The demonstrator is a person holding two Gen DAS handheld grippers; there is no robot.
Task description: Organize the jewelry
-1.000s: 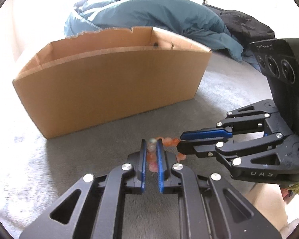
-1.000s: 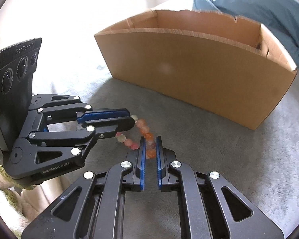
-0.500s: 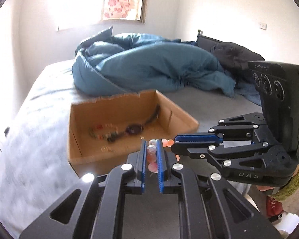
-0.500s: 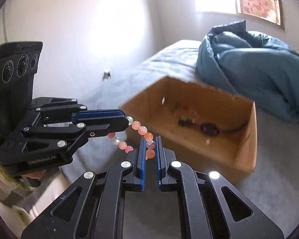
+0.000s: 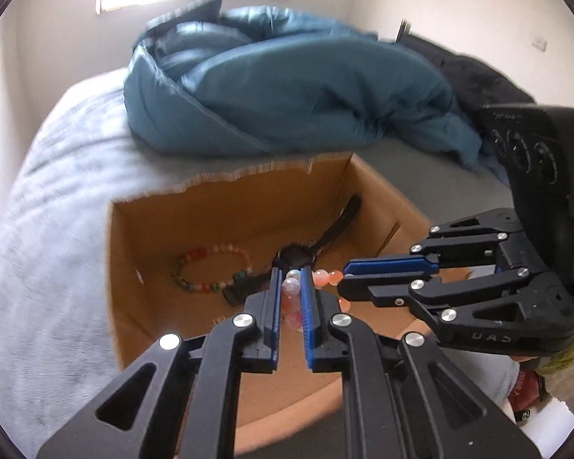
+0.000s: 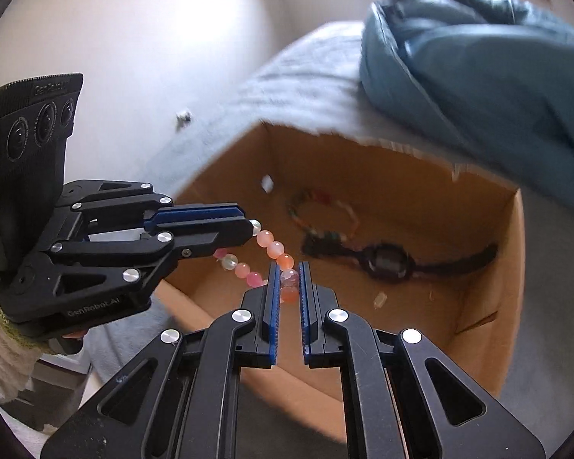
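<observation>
A pink and orange bead bracelet (image 5: 290,291) (image 6: 275,249) hangs stretched between both grippers, above the open cardboard box (image 5: 210,222) (image 6: 363,176). My left gripper (image 5: 291,272) (image 6: 250,226) is shut on one side of the strand. My right gripper (image 6: 287,266) (image 5: 343,280) is shut on the other side. Down in the box lie a multicoloured bead bracelet (image 5: 197,254) (image 6: 348,210) and a black wristwatch (image 5: 298,254) (image 6: 386,260). A person's sleeved hands hold the grippers at the frame edges.
The box rests on a bed with a grey sheet (image 5: 57,191). A crumpled blue duvet (image 5: 306,88) (image 6: 478,57) lies just behind it, with dark clothing (image 5: 478,80) further right. A small pale scrap (image 6: 380,300) sits on the box floor.
Both grippers lifted the pink bracelet off the sheet in front of the box and carried it up and forward over the box opening. Their grip stayed the same.
</observation>
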